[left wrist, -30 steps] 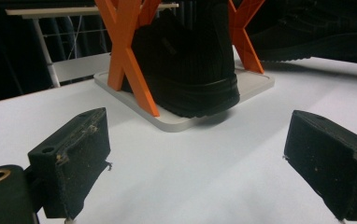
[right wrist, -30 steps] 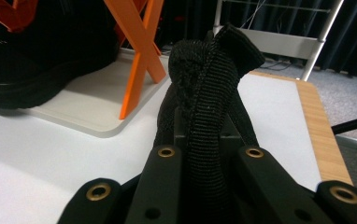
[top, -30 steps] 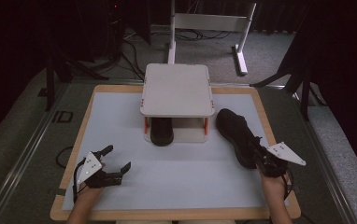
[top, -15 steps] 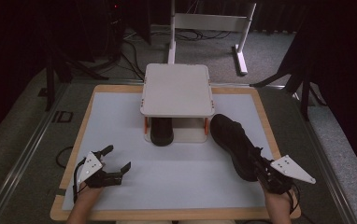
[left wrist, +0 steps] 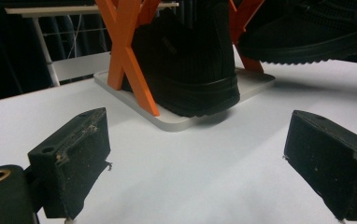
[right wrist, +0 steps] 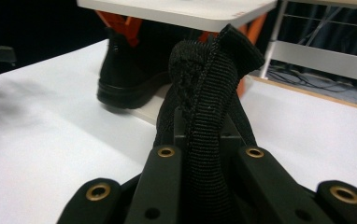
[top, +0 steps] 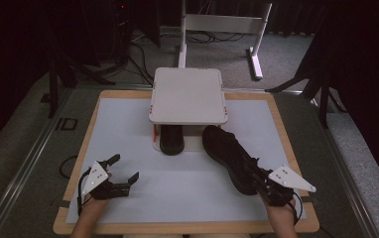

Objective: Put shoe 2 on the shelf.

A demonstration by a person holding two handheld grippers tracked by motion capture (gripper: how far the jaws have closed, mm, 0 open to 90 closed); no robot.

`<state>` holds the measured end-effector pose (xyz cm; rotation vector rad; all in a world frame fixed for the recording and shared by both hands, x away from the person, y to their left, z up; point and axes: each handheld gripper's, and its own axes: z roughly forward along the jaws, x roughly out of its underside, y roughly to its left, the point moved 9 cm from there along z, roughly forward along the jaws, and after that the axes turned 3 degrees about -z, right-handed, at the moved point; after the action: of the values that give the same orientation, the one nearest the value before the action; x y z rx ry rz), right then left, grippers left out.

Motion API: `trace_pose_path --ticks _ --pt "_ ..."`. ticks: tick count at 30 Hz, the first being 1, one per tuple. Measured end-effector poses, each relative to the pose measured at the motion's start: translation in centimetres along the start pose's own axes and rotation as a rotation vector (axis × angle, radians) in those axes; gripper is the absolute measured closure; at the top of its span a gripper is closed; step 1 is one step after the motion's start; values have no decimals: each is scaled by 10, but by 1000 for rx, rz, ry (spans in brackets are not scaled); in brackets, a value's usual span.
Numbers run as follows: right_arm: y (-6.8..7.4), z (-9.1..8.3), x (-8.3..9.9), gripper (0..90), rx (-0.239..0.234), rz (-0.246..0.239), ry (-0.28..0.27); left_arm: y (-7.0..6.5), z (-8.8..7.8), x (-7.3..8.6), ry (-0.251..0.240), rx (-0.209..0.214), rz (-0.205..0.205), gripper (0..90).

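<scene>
- Counter (top: 128,129): a white mat on a wood-edged board. A small white rack (top: 187,94) with orange cross legs stands at the far middle; everything else is laid out around it.
- Rack as the container: its lower tray, under the top shelf, holds one black shoe (top: 172,140) in the left slot, heel toward the near side, resting flat on the tray. The slot to its right looks free as far as the high view shows. The top shelf is bare.
- Second black shoe (top: 229,156): not yet in the rack. It is right of the rack's near edge, toe toward the rack, heel toward the near right, and in the left gripper view its sole seems to be off the mat.
- Right gripper (top: 272,186): fingers pressed together, pinching the fabric pull tab at the shoe's heel collar; the right gripper view shows the strap (right wrist: 209,116) clamped between the two fingers.
- Left gripper (top: 120,173): near left on the mat, fingers spread wide, nothing between them, well apart from both shoes.
- Progress, as judged: about half done. One shoe is stowed and the other is gripped and near the rack. What is left: bring it to the free slot beside its pair, set it flat and let go of the tab.
</scene>
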<state>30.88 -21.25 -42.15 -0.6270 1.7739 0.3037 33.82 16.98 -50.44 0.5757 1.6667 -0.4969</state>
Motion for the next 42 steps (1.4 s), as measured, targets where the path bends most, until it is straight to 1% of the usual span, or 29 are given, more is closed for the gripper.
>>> trace_pose_path --ticks 1,3,4,5,6,7,9,11,12,13,16,18,20,21,22,27,29,30,33,36,38,40,42 --pt "0 0 0 848 0 0 0 0 0 0 0 0 0 76" --pt "5 6 -2 847 -13 -9 0 0 0 0 0 -1 -1 76" --pt "10 15 -2 847 -23 -7 7 0 0 0 0 0 0 76" --pt "10 15 -2 847 -23 -7 7 0 0 0 0 -1 -1 76" --pt "14 24 -2 847 -23 1 17 0 0 0 -2 -1 0 76" --pt "14 24 -2 847 -23 1 17 0 0 0 -2 0 1 76" --pt "19 34 -2 847 -20 -9 26 0 0 0 -3 0 2 76" --pt "23 43 -1 848 -18 -5 30 0 0 0 -4 0 2 76" --pt "26 52 0 847 -10 -9 33 0 0 0 -4 1 1 76" --pt "26 52 0 847 -10 -9 33 0 0 0 -5 1 2 76" --pt "30 65 3 847 12 -9 37 0 -1 0 -6 2 4 76" --pt "32 75 3 847 39 -10 31 0 -1 0 -5 2 7 76" --pt "33 78 2 846 48 -6 24 0 -1 0 -6 1 5 76" --pt "33 81 2 846 55 4 28 0 -1 0 -6 1 6 75" --pt "34 86 2 845 74 26 19 0 -1 0 -6 1 5 76" --pt "35 96 5 841 87 20 18 0 -1 0 -7 1 5 76" --pt "34 101 7 839 85 33 18 0 -1 0 -7 1 5 75" --pt "32 105 8 839 91 54 15 0 -1 0 -6 1 4 76" --pt "30 109 7 837 99 64 13 0 -1 0 -7 0 5 76" --pt "32 118 8 836 113 57 15 0 -1 0 -6 0 5 76" --pt "32 120 8 836 119 54 14 0 -1 0 -7 1 4 76" --pt "32 124 7 835 120 58 16 0 -1 0 -7 1 5 76" --pt "32 127 7 834 133 65 12 0 -1 0 -7 1 5 76"
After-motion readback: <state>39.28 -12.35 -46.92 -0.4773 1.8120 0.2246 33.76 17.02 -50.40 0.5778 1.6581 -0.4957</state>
